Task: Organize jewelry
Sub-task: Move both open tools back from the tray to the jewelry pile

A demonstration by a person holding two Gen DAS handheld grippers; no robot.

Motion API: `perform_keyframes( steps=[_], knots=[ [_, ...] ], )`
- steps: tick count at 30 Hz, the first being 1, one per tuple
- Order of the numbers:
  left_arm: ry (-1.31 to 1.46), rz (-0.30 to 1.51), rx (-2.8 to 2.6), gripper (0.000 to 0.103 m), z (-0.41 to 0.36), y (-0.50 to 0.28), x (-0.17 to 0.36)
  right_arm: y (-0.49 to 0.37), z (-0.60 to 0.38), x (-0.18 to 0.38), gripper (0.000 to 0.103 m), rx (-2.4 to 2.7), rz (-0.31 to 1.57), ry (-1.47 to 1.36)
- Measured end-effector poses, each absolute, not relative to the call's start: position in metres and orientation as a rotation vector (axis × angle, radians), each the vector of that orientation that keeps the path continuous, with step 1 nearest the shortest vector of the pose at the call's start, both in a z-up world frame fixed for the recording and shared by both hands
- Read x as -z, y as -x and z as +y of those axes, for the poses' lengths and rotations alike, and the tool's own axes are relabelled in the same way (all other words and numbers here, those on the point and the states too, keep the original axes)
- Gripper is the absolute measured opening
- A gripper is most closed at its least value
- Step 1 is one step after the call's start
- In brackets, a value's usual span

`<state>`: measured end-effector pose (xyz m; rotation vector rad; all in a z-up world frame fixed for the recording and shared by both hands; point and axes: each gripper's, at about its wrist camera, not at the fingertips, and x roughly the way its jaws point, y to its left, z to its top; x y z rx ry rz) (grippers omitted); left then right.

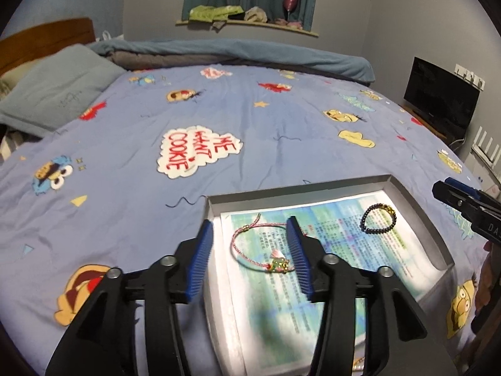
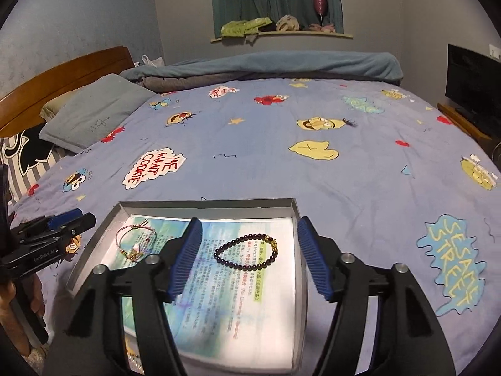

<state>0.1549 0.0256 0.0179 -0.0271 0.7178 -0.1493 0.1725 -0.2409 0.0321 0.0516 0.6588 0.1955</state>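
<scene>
A grey shallow box (image 1: 300,189) (image 2: 206,203) lined with a printed sheet lies on the bed. A pink cord bracelet with a green-gold charm (image 1: 260,247) (image 2: 133,239) lies in its left part. A dark bead bracelet with gold beads (image 1: 378,218) (image 2: 247,251) lies in its right part. My left gripper (image 1: 250,244) is open, its fingers straddling the pink bracelet above it. My right gripper (image 2: 247,241) is open, its fingers on either side of the bead bracelet above it. Each gripper shows at the edge of the other view: right (image 1: 463,206), left (image 2: 59,225).
The box sits on a blue cartoon-print bedspread (image 1: 156,131) (image 2: 344,172). A grey pillow (image 1: 56,91) and wooden headboard (image 2: 62,78) are at the far left. A folded blanket (image 1: 235,53) lies at the far edge. A black TV (image 1: 441,100) stands at the right.
</scene>
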Motion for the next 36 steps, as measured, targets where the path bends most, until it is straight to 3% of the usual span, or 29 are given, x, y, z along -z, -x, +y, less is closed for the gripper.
perform_keyframes(
  steps=[4,9,23,36],
  knots=[
    [0.014,0.710,0.134,0.064,0.026,-0.141,-0.021,-0.158,-0.237,-0.039,0.075,-0.204,0.637,-0.035],
    [0.016,0.707,0.139,0.071,0.029,-0.122,-0.023,-0.138,-0.233,-0.042,0.077,-0.229,0.631,-0.019],
    [-0.066,0.727,0.205,0.077,0.030,-0.055,-0.035,-0.071,-0.252,-0.025,0.078,-0.321,0.706,0.023],
    [-0.070,0.802,0.245,0.077,0.012,-0.003,0.016,-0.013,-0.238,0.010,0.078,-0.347,0.693,0.093]
  ],
)
